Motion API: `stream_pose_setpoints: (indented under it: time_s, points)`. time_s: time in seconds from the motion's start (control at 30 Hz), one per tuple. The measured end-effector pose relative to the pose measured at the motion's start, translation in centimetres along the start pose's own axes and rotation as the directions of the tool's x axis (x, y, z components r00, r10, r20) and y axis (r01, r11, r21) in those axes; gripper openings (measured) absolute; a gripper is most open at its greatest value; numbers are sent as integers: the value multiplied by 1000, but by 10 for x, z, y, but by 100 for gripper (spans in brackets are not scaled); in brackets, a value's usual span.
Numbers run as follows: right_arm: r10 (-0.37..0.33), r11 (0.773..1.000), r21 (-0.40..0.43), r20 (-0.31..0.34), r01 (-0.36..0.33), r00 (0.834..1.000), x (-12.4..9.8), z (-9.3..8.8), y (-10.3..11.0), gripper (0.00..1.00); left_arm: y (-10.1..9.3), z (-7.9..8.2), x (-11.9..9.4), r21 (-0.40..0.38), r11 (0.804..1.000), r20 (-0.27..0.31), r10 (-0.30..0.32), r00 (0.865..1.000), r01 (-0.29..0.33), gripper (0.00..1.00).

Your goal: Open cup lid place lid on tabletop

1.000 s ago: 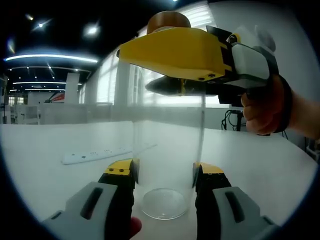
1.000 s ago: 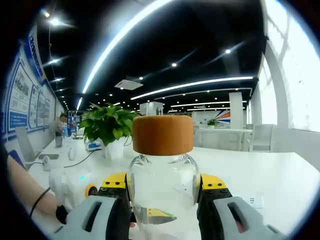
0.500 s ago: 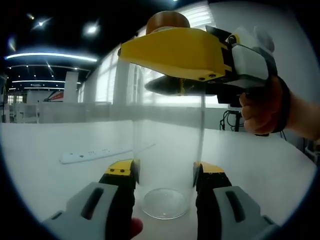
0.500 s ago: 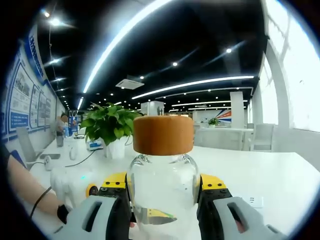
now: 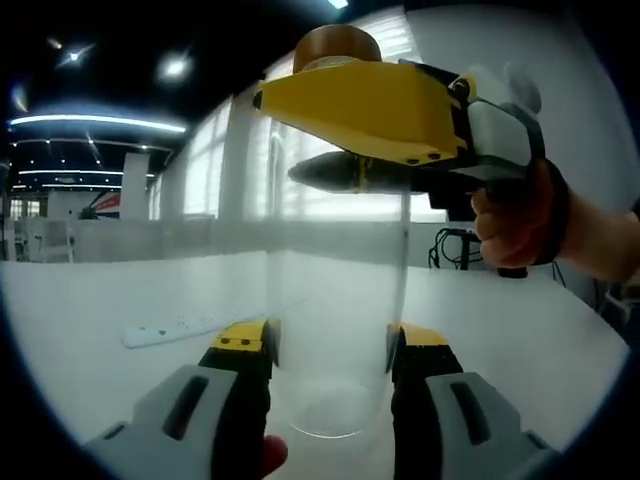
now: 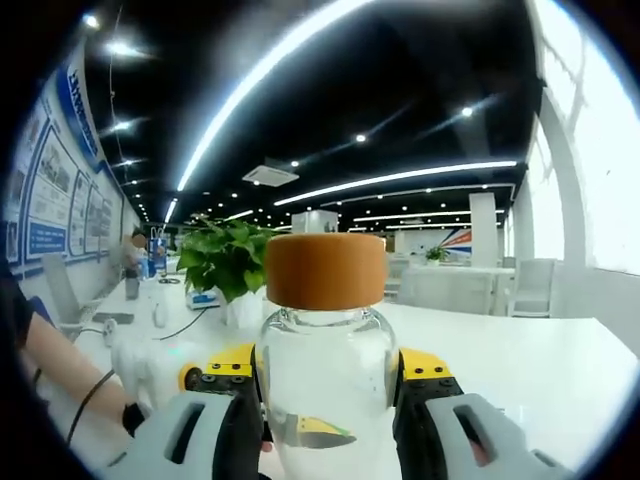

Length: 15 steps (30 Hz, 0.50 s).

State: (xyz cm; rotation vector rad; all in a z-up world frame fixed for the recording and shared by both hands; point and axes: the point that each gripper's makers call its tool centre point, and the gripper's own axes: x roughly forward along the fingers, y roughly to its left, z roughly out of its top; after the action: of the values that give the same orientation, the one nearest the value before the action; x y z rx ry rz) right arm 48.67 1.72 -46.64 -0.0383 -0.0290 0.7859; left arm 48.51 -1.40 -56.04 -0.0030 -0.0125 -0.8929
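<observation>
Both views have tilted slightly since a second ago; cup and tools keep their grip relations. Left tool (image 5: pixel 328 345) clamps the clear glass cup (image 5: pixel 335 290) low, steadying it on the white surface (image 5: pixel 100 300). Right tool (image 6: pixel 326 372) closes on the cup's neck under the round wooden lid (image 6: pixel 326 270), seemingly braced for pulling; the lid remains seated.

Ceiling strips (image 6: pixel 300 60) glared, smeared by fisheye. Windows (image 5: pixel 300 170) blew out white, backlit my glass cup (image 5: pixel 335 300). Tabletop (image 5: pixel 120 300) bright, shadows faint. Edges bent; bg soft.
</observation>
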Motion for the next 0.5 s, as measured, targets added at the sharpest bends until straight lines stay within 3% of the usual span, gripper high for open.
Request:
stream_pose_setpoints:
  time_s: [0.27,0.5]
  points:
    - [42,999,-15,25,-42,999,-13,17,16,46,-19,18,-16,-12,999,14,-47,999,48,36]
    - [87,996,-13,33,-87,996,-31,26,34,45,-35,26,-31,26,996,11,-85,996,85,36]
